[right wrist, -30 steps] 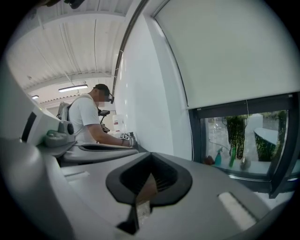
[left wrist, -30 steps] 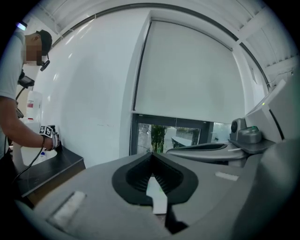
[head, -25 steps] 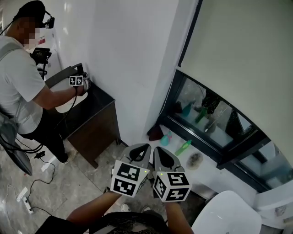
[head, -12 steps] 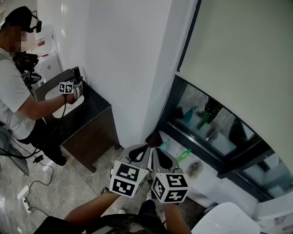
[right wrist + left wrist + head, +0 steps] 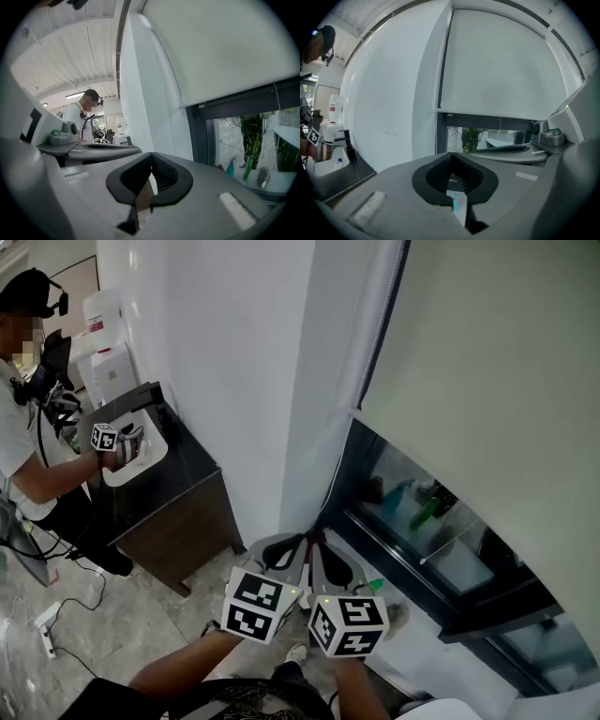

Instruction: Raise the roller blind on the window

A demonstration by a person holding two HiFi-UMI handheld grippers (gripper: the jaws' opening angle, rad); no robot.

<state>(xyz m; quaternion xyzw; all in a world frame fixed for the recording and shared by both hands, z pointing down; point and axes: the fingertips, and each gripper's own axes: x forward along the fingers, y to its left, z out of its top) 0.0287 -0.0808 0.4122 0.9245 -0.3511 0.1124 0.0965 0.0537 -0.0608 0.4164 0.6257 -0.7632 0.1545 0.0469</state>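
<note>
Left gripper, right gripper: 2 units, held side by side, jaws pressed together, nothing gripped. Roller blind: drawn down over most of the window, ahead of both, untouched.

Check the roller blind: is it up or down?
Mostly down: the roller blind covers the window except a strip of glass bare at the bottom.
</note>
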